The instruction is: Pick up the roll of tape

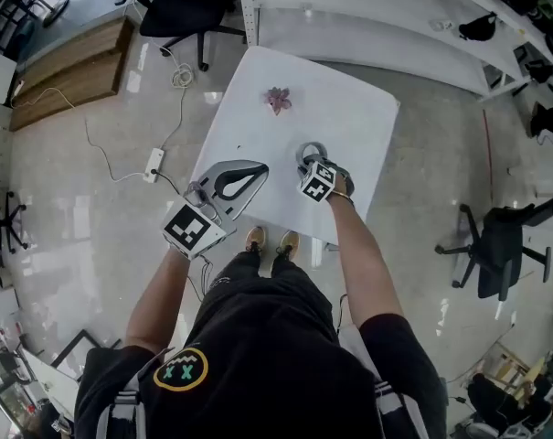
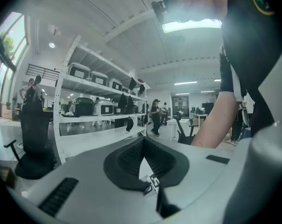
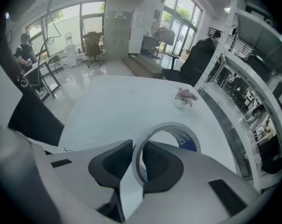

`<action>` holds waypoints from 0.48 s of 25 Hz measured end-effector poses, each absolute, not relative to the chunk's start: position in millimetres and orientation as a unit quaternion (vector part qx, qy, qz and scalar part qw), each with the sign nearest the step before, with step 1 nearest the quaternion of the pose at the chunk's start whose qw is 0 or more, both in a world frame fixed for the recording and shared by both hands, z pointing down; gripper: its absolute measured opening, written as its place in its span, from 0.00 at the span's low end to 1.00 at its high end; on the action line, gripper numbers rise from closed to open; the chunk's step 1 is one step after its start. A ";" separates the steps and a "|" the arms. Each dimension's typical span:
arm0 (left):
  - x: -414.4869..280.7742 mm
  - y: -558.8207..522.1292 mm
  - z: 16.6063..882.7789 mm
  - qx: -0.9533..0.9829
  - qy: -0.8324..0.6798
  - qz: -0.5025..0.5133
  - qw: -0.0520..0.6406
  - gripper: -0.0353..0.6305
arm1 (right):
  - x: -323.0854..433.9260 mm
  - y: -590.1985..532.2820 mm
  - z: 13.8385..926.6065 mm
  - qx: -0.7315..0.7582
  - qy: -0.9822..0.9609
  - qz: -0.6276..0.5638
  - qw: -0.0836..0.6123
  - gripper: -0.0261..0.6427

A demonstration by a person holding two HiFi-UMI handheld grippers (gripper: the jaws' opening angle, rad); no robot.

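One roll of tape (image 3: pixel 171 126) sits clamped by its wall in the right tongs (image 3: pixel 138 148) over the desk (image 3: pixel 117 106); left tongs (image 2: pixel 143 146) closed, empty.

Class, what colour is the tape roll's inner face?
Blue, with white print. The roll of tape shows best in the right gripper view.

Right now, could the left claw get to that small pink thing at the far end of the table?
Probably yes: the left claw is empty, and only bare table lies between it and the pink thing.
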State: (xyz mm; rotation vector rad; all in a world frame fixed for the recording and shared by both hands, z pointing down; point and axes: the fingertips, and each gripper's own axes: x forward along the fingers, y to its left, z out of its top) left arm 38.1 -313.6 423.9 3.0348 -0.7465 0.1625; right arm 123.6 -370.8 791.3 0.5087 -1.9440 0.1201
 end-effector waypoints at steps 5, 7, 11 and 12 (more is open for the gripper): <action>31.3 -310.4 433.8 0.971 -0.233 0.053 -0.005 0.08 | 110.2 -371.5 742.1 0.264 -0.843 0.073 0.463 0.17; 31.5 -310.9 432.1 0.971 -0.233 0.050 -0.005 0.08 | 106.0 -372.7 721.8 0.278 -0.851 0.072 0.439 0.17; 30.4 -310.4 428.8 0.972 -0.230 0.048 -0.007 0.08 | 102.3 -371.2 686.2 0.302 -0.861 0.068 0.404 0.17; 30.0 -310.4 428.2 0.972 -0.229 0.048 -0.007 0.08 | 102.1 -370.4 678.3 0.307 -0.862 0.066 0.397 0.17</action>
